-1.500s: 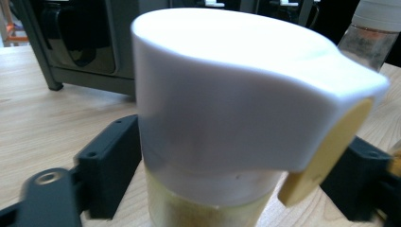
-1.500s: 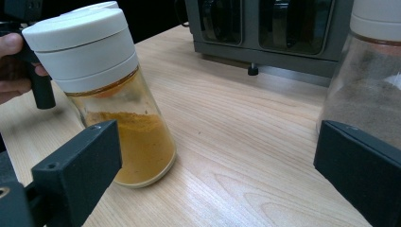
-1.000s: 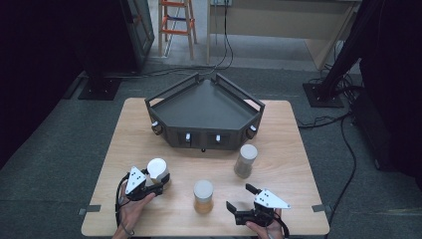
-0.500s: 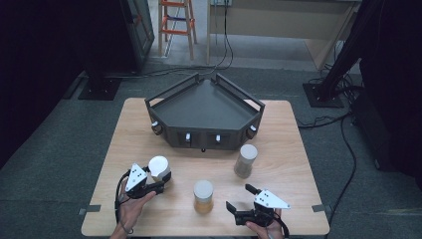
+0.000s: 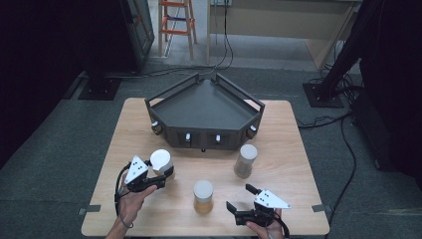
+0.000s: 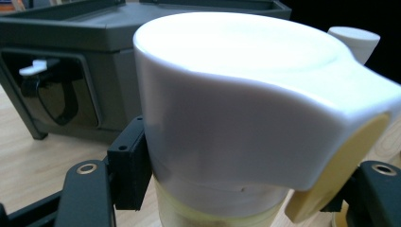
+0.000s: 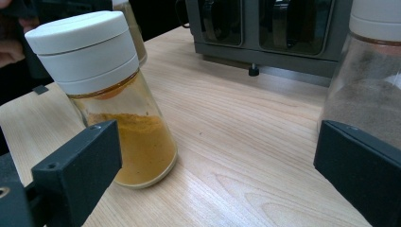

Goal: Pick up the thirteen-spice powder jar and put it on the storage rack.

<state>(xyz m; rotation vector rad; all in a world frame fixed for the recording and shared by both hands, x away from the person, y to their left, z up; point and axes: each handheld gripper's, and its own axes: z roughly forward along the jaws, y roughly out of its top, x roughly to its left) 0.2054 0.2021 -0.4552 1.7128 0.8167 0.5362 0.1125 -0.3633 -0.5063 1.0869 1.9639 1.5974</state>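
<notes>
Three jars counted on desk [image 5: 278, 124]. Left gripper [image 5: 166, 175] pinching white-capped jar [image 5: 160, 162]. Right gripper [image 5: 240, 203] spread, holding nothing; orange-powder jar [image 5: 203, 196] just left of it, brown-powder jar [image 5: 245, 161] beyond. One dark tray [image 5: 204, 107] farther off.

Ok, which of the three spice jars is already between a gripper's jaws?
The white-lidded jar at the table's left, clamped in the left gripper. The orange-powder jar and the brown-powder jar stand free; the right gripper is open.

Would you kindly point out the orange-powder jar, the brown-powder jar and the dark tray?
orange-powder jar [image 7: 142, 142], right gripper view, glass body.
brown-powder jar [image 5: 245, 167], high view, glass side.
dark tray [image 5: 204, 107], high view, bare floor.
</notes>
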